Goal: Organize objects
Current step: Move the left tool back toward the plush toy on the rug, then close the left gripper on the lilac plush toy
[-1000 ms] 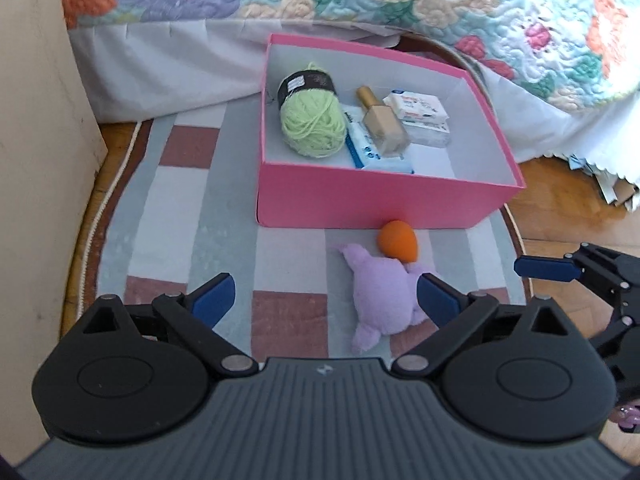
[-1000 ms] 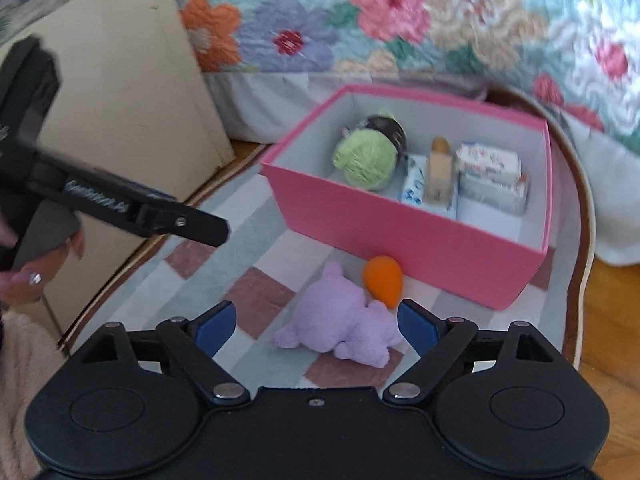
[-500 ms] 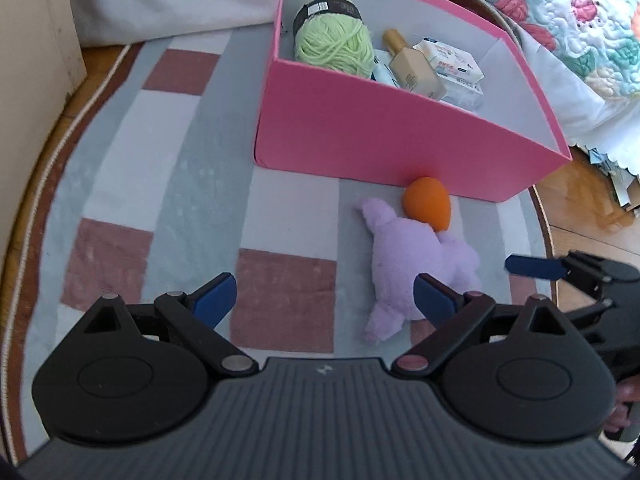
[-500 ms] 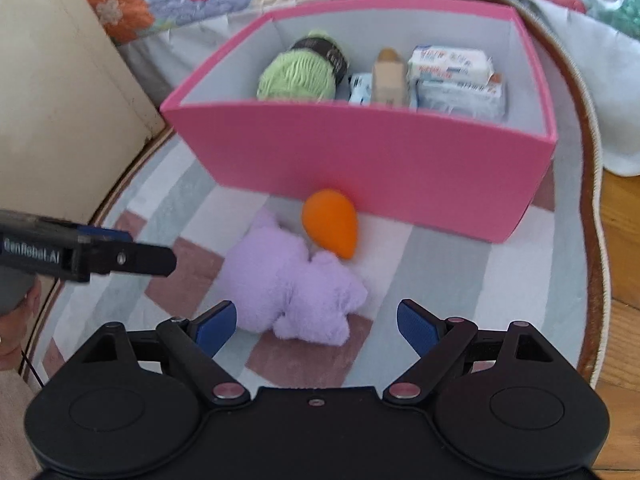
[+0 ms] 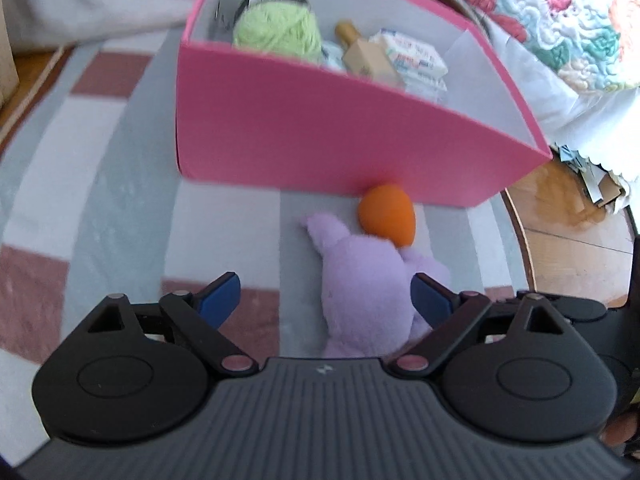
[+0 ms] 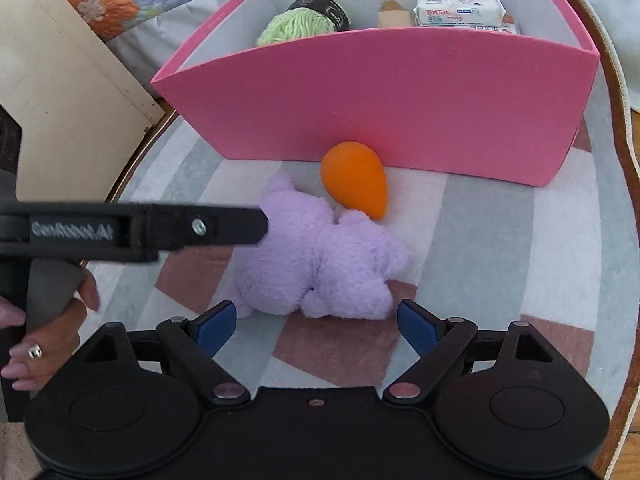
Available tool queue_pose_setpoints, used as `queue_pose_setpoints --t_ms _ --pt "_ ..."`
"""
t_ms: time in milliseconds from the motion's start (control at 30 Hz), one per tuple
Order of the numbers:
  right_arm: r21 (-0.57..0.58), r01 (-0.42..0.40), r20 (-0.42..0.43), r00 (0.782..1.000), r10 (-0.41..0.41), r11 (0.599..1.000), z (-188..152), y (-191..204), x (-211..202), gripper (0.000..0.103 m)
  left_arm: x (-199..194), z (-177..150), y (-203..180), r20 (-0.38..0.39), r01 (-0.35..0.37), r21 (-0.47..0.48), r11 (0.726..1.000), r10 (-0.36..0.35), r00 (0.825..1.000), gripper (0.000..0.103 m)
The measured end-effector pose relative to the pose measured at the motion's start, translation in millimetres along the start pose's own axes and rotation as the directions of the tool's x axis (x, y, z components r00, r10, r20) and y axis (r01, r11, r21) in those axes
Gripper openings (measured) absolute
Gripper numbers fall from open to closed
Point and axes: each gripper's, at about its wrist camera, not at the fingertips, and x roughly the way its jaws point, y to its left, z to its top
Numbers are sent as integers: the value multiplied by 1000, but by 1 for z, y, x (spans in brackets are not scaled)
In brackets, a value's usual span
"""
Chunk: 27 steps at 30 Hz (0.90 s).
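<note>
Between the blue pads of my left gripper (image 5: 325,300), the lilac plush toy (image 5: 366,280) is lying on the checked rug (image 5: 100,184); the jaws are closing around it, the right-hand pad (image 5: 430,300) sitting against the toy's flank while the left-hand pad (image 5: 220,300) is hanging over bare rug, well short of the fur. From the other side I am holding my right gripper (image 6: 316,326) spread wide just in front of the same toy (image 6: 316,260), neither pad touching it and nothing lying between them. One black finger (image 6: 160,232) of my left gripper is reaching across the right wrist view from the left, its tip ending at the toy's edge, and my left hand (image 6: 44,332), a ring on one finger, is gripping the handle below it.

Just beyond the toy, an orange teardrop makeup sponge (image 6: 356,178) is resting on the rug, its pointed end touching the plush and its round end close to the near wall of the pink box (image 6: 400,100). Inside the box, a ball of light green yarn (image 5: 280,30) with a dark band is sitting at the left, a beige bottle (image 5: 366,54) with a gold cap is lying beside it, and a white pack of wipes (image 6: 458,10) is lying at the right. Behind the box, a floral quilt (image 5: 568,20) is hanging over the bed's white skirt, and wooden floor (image 5: 572,232) is showing past the rug's right edge.
</note>
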Motion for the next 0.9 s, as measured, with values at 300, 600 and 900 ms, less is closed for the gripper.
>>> queue_pose_setpoints --t_ms 300,600,900 --pt "-85 64 15 998 -63 994 2 22 3 90 11 -8 -4 -60 105 -23 994 -106 993 43" --pt "-170 159 42 987 -154 973 0 35 14 90 14 -12 -2 -31 102 -84 991 -105 994 39" --pt "-167 115 -7 993 -118 979 3 30 7 86 4 -19 -12 -6 74 -11 997 -74 997 38"
